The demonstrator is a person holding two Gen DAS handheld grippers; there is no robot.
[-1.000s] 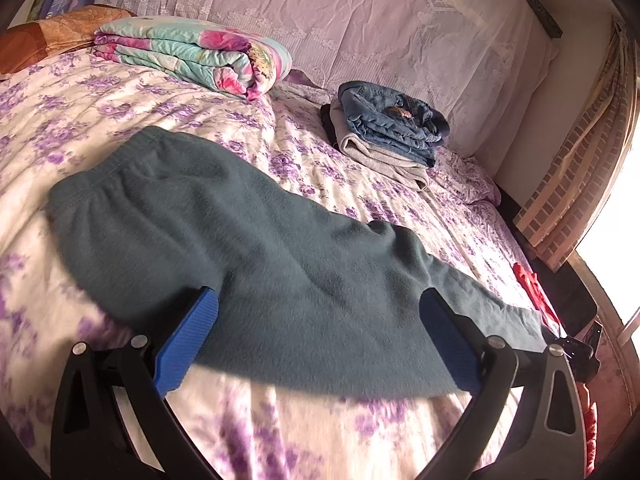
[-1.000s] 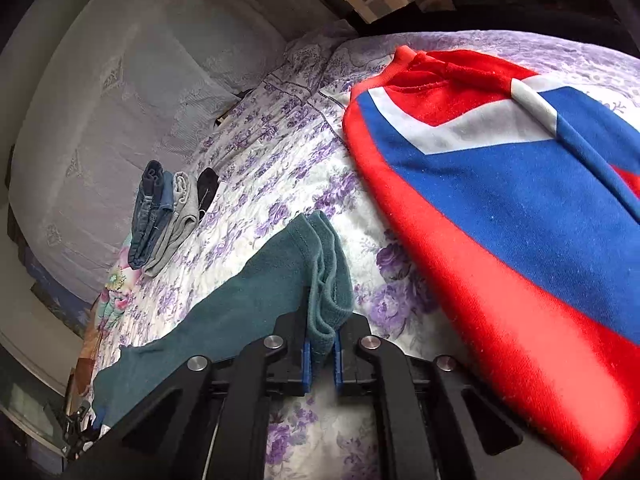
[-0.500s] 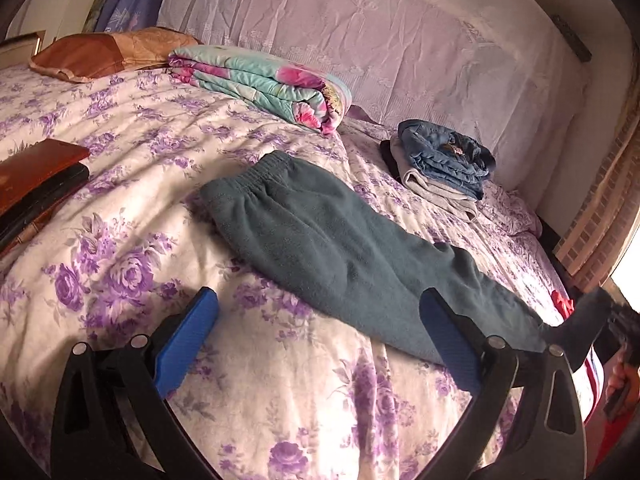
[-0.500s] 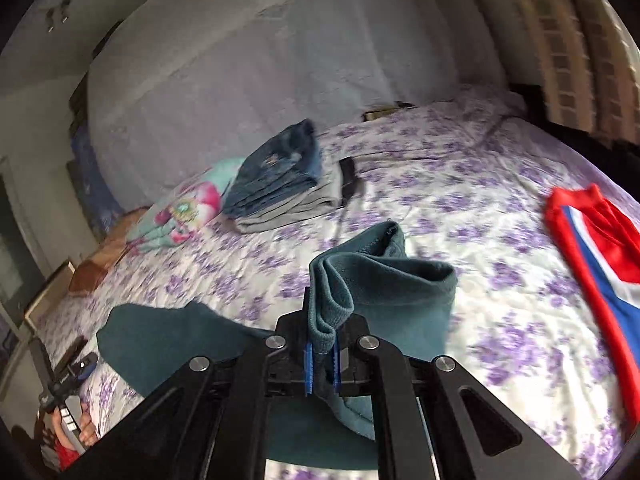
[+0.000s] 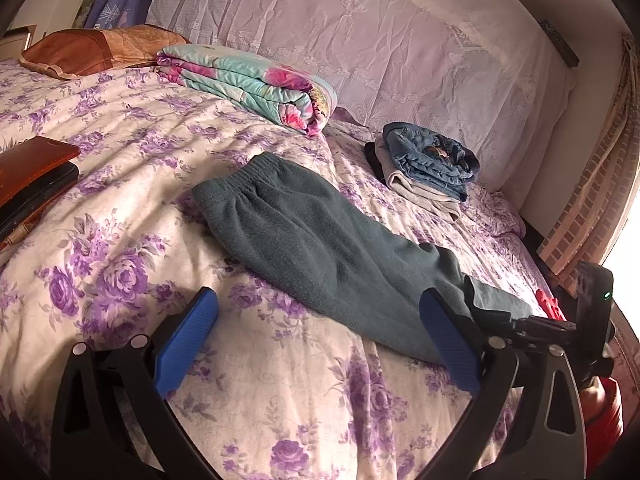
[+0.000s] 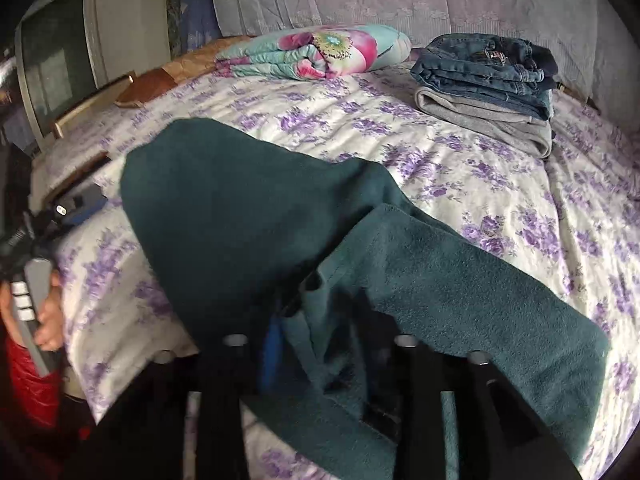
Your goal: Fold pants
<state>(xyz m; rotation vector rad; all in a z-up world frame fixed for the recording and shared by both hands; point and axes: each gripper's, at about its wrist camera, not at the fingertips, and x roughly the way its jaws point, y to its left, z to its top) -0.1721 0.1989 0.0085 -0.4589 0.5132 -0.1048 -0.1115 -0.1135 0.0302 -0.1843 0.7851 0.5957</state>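
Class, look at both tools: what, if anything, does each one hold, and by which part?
Left tool: nothing. Right tool: jaws just opened; the teal pants cuff lies between them, unclamped.

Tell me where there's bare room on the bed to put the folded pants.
Bare sheet lies between the teal pants and the jeans stack, and in front of the floral quilt. Crowded: the headboard side with quilt and stack, and the brown board at the left edge.

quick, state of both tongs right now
Left tongs: open, holding nothing, over the bedspread.
Right tongs: have just been opening; cuff of the teal fleece pants lies loose between the fingers, not pinched.
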